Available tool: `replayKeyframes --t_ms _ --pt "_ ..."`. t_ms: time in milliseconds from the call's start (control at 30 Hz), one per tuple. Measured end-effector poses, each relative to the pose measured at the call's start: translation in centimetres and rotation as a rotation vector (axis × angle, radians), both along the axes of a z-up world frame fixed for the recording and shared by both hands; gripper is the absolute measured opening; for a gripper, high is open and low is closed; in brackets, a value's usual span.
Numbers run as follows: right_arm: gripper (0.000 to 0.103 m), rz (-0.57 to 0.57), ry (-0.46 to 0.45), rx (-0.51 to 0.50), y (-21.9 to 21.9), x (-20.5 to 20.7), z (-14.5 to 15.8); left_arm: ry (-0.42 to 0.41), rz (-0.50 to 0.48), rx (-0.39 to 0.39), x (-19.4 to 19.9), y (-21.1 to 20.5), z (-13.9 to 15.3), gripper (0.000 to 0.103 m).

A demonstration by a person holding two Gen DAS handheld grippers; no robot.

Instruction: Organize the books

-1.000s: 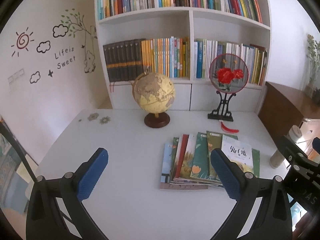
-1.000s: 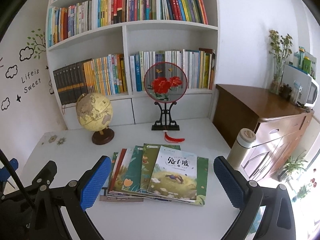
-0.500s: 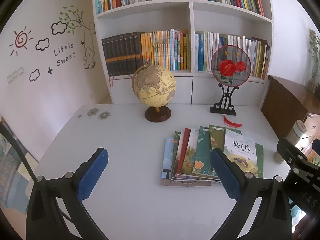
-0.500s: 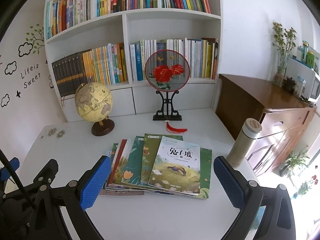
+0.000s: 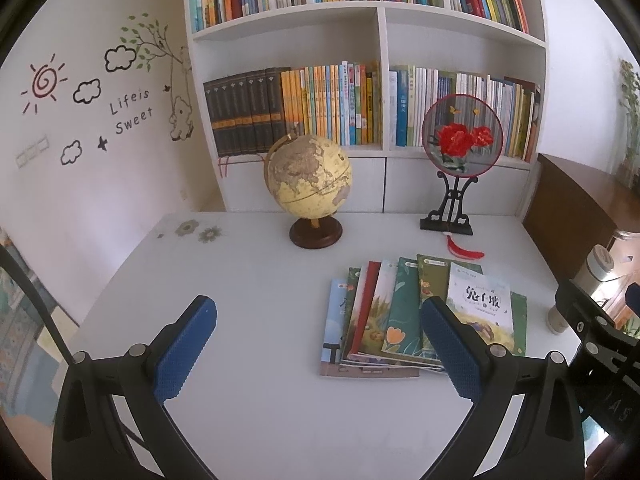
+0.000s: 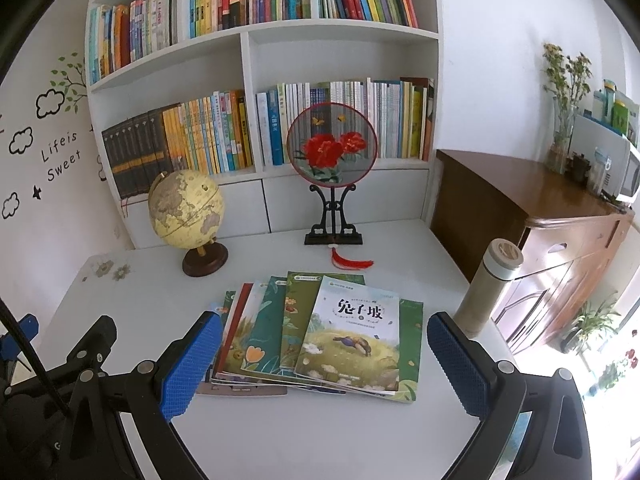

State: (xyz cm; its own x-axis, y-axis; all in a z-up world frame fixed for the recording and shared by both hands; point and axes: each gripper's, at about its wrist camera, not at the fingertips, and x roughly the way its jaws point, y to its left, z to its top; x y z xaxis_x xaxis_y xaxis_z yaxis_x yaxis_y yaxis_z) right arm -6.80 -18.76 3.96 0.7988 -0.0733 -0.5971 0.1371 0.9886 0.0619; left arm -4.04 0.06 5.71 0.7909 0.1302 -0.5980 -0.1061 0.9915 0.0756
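Several thin picture books lie fanned out flat on the white table (image 5: 248, 400); the top one (image 5: 480, 308) is white and green with Chinese letters, also in the right wrist view (image 6: 354, 332). My left gripper (image 5: 318, 336) is open and empty above the table, left of the fan, its right finger over the books' near edge. My right gripper (image 6: 324, 356) is open and empty, hovering with the fan between its fingers. A white bookshelf (image 5: 380, 28) full of upright books stands behind the table.
A globe (image 5: 308, 180) and a round red-flower fan on a black stand (image 5: 460, 140) with a red tassel (image 6: 352, 264) stand at the table's back. A thermos (image 6: 492, 284) stands at the right edge. A brown cabinet (image 6: 540, 220) is to the right.
Both views have tilted down and drawn slightly nearer the table; the books sit lower and closer between the fingers. Both grippers stay open. The books have not moved.
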Motion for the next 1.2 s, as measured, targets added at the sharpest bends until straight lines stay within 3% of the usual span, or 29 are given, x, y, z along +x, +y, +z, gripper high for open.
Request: replayKeyframes --t_ms 733,1200 --pt "0.102 -0.006 0.017 0.001 0.0 0.3 -0.5 0.0 -0.019 0.031 0.6 -0.3 -0.5 0.102" --pt "0.102 -0.124 0.143 0.016 -2.3 2.5 -5.9 0.097 -0.128 0.038 4.2 -0.3 -5.2 0.102"
